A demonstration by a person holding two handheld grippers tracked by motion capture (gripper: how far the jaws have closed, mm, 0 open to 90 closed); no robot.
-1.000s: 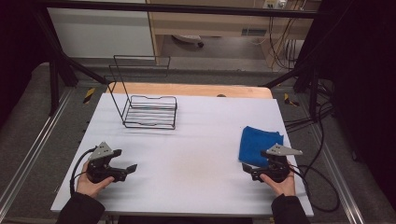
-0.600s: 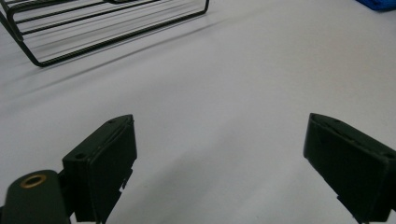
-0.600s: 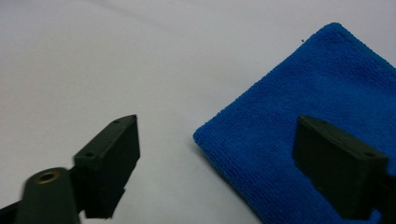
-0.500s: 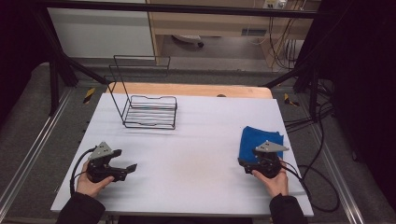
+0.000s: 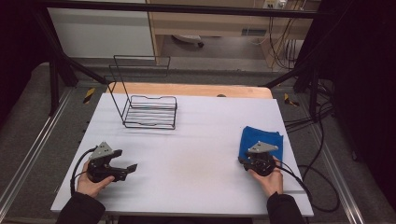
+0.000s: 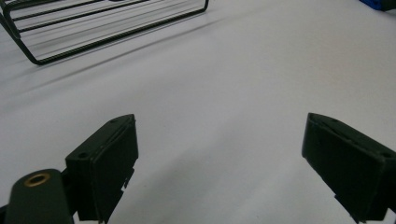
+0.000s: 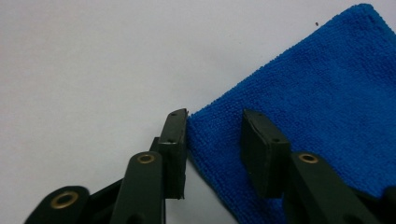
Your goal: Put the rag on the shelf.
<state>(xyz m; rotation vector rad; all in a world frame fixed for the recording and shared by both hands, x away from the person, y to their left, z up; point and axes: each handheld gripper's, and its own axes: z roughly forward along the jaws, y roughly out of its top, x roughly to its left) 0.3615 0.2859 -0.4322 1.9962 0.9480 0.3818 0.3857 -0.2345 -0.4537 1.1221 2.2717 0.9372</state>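
The right hand-held gripper, its jaws just closing astride the near corner of the blue terry cloth by the counter's right edge, seemingly hasn't pinched yet, so lifting remains.

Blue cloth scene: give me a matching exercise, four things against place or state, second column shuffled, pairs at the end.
Things:
1. blue cloth
2. wire rack
3. left gripper
4. right gripper

Places or states:
A. jaws wide apart over bare white table, nothing between them
B. far left of the table, empty
C. near right of the table, lying flat
D. jaws have just been closing, a corner of the cloth between them, one pad at its edge

Pairs: 1-C, 2-B, 3-A, 4-D
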